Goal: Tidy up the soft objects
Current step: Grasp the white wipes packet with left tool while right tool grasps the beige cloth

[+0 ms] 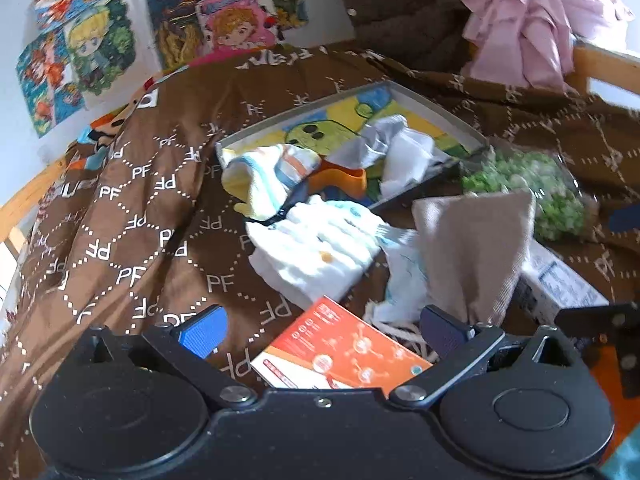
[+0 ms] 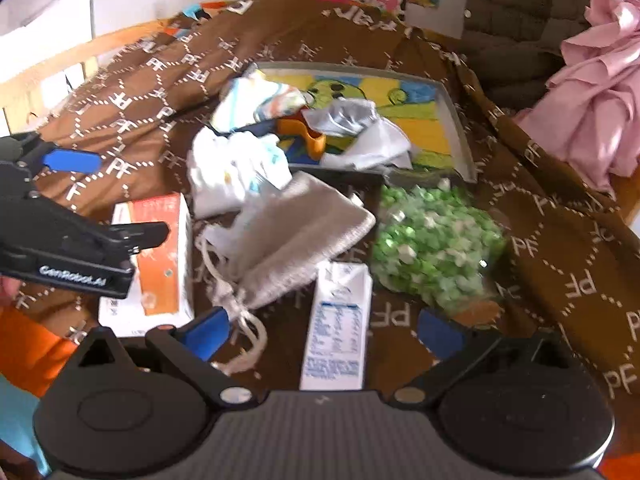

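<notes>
A grey drawstring pouch (image 1: 476,252) lies on the brown bedspread, also in the right wrist view (image 2: 296,232). White baby cloths (image 1: 320,244) lie beside it (image 2: 236,172). A striped cloth (image 1: 272,176) and a white-grey cloth (image 1: 396,144) lie in a shallow picture tray (image 1: 440,108), also seen from the right (image 2: 456,120). My left gripper (image 1: 320,330) is open over an orange box (image 1: 340,356); its right finger touches the pouch's neck. My right gripper (image 2: 324,332) is open above a white carton (image 2: 340,320), next to the pouch's cords.
A bag of green candies (image 2: 432,248) lies right of the pouch. An orange plastic piece (image 2: 304,136) sits in the tray. Pink fabric (image 2: 592,100) hangs at the right by a wooden bed rail. Posters cover the wall behind.
</notes>
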